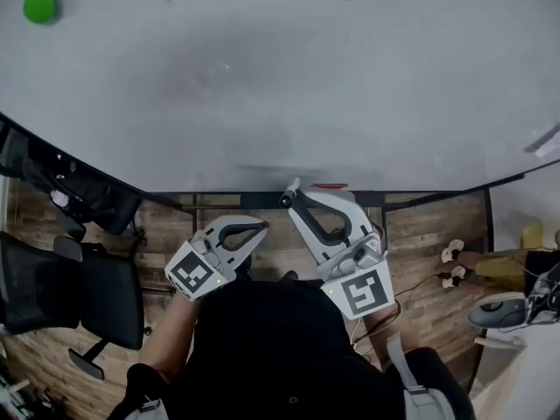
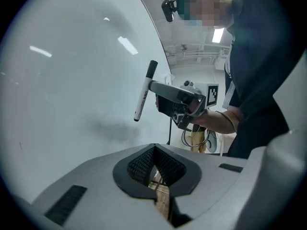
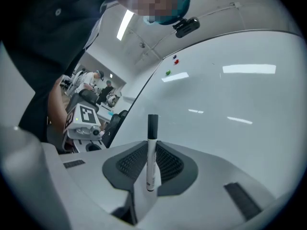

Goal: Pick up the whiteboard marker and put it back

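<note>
Whiteboard marker [image 3: 152,152]: clamped crosswise between the jaws of the right gripper [image 3: 151,174], black cap at 12 o'clock in the right gripper view. In the head view it is held just short of the whiteboard's [image 1: 262,77] lower edge; contact cannot be told. Left gripper [image 2: 156,171]: jaws clenched, nothing between them, at 9 o'clock of the right gripper, apart. Green magnet [image 1: 40,6] at 10 o'clock on the whiteboard. Office chair [image 1: 87,296] at 8 o'clock on the wooden floor [image 1: 429,234].
</note>
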`<state>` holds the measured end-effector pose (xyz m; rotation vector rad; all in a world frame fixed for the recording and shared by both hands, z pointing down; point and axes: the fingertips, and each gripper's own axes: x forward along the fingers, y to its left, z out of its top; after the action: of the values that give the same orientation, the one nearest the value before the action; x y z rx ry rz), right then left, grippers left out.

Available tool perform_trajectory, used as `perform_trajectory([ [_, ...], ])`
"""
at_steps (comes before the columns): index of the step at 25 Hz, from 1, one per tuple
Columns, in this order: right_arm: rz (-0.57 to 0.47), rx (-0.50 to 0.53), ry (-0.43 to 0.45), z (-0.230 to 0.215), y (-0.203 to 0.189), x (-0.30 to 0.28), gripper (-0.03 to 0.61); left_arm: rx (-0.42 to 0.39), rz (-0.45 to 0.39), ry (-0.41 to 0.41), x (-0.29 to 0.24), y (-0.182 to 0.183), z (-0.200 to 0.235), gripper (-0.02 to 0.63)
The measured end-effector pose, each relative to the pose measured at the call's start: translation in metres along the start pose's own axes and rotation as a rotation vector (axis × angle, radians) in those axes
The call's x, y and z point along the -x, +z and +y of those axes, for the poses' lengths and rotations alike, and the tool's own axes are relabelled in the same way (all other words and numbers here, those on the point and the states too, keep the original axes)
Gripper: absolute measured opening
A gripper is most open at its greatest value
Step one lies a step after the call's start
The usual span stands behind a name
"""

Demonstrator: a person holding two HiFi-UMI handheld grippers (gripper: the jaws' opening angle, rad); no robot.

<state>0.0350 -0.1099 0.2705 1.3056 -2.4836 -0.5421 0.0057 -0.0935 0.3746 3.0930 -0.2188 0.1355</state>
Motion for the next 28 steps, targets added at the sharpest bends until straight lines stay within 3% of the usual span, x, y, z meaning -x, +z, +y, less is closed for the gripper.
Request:
perform_trajectory([
  [13, -0.274, -0.306, -0.064, -0.051, 0.066, 0.047, 0.067, -0.119, -0.144, 0.006, 0.003, 0.105, 0.006, 0.012],
  [18, -0.337, -0.37, -0.063, -0.061, 0.073, 0.075, 0.067, -0.16, -0.155, -0.002, 0.003, 0.124, 0.002, 0.012],
  [28, -0.429, -0.612, -0.093, -0.078, 0.075, 0.121, 0.067, -0.09, -0.225, -0.04, 0.006, 0.145, -0.006, 0.012],
])
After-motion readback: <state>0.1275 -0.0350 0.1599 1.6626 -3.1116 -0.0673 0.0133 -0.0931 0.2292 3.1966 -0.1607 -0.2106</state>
